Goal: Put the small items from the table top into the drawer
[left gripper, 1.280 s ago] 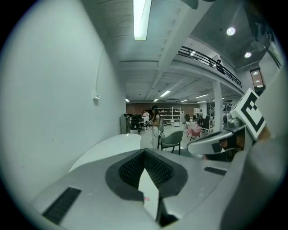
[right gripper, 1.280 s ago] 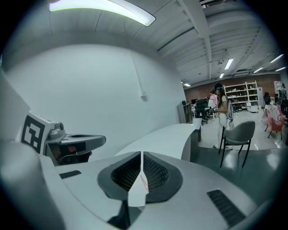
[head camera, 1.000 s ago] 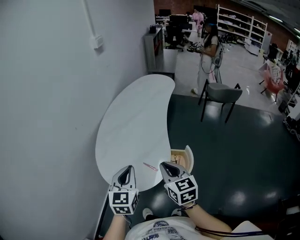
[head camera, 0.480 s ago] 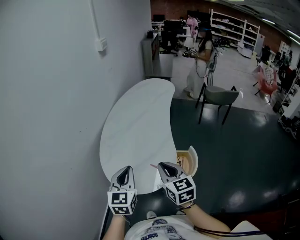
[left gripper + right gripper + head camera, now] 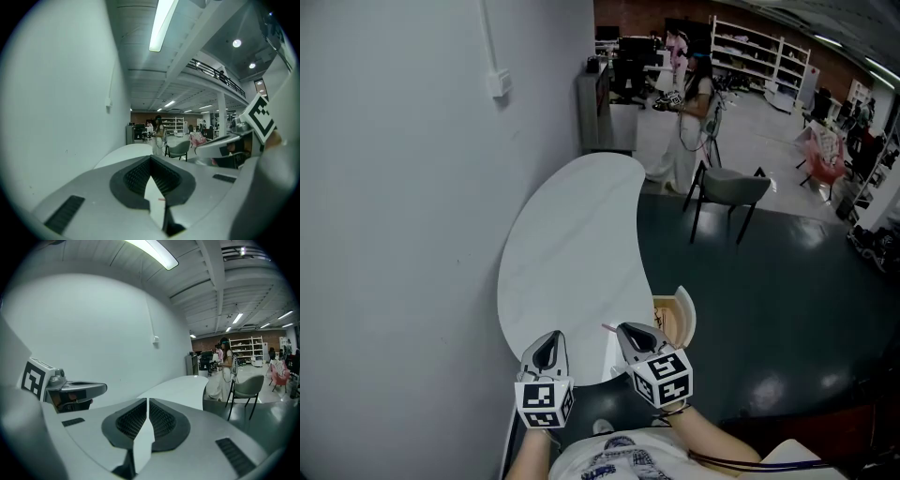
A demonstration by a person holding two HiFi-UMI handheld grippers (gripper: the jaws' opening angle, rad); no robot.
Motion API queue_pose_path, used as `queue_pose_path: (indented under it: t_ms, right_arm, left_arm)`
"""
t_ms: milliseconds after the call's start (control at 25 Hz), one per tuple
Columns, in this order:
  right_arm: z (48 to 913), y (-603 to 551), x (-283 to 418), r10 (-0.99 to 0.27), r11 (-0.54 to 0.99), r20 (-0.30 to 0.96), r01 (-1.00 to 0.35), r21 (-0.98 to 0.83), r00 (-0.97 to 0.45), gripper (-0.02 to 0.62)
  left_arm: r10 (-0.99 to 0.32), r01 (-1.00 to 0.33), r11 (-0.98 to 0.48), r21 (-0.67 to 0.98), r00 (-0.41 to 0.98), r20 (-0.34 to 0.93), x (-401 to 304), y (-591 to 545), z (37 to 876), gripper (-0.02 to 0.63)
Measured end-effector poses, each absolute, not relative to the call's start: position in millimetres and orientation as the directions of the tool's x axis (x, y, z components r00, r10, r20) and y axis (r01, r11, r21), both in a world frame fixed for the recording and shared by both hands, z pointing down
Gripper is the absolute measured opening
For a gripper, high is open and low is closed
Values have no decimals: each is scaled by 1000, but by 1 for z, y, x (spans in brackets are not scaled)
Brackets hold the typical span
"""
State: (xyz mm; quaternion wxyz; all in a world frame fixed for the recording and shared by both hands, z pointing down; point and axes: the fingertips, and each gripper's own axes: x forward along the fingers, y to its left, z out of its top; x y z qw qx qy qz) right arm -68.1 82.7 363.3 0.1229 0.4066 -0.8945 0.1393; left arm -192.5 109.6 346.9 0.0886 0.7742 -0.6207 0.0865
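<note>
Closer together than 1 second ago: the thin pink item (image 5: 607, 328) and the tip of the right gripper (image 5: 627, 330), now just beside each other; impossible to tell whether touching. Also shifted: a person (image 5: 686, 122) in the background, further left in the head view than before.

Pink item lying flat on the white, kidney-shaped surface (image 5: 572, 234), close to its near edge, between the 2 grippers and nearer the right one. Not in the drawer.

Just right of the item, past the right gripper: the open drawer (image 5: 679, 317), pulled out at the surface's right edge, pale wood inside, with a few small things in it too dim to name.

To the item's left, the left gripper (image 5: 552, 337), over the near edge of the surface and pointing away from the body. Its fingers (image 5: 135, 177) together at the tips, holding nothing. In the left gripper view, a small pink sliver on the surface, seen through the gap behind the closed tips. The right gripper's fingers (image 5: 130, 420) likewise together at the tips, with nothing between them. A marker cube (image 5: 546, 401) at the back of each gripper, nearest the body.

Further out: a plain pale wall (image 5: 394, 187) along the left of the surface, a dark glossy floor (image 5: 750, 300) to the right, a grey chair (image 5: 733, 187) beyond the surface's far end, white shelves (image 5: 764, 52) at the back of the room.
</note>
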Motion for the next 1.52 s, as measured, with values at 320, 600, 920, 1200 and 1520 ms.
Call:
queue_pose_path:
  t_ms: [320,600,920,1200,1520]
  right_arm:
    - [373,85,-73,-718,591,357,-794,-143,-598,32]
    - [380,91,-76,-736,559,377,-819,-131,-563,34]
    - [392,88,-76,-732,548,402,-826,-131,-550,34]
    - [413,73,-65,-708,556,440,-820,-133,-552,34]
    - [432,37,-64,-655,609,473,-782,-131,-589,34]
  left_arm:
    - [-936,-968,-248,45,251,246,-201,111,356,19]
    - [-925,-961,-268,60,275,263,-210,116,367,20]
    - [-923,-963,-256,80,268,277,-218,114,377,18]
    - [-912,-967,-242,84,257,319,-208,102,395,20]
    - [-908,-976,-203,83,219,357,-199,67,410,20]
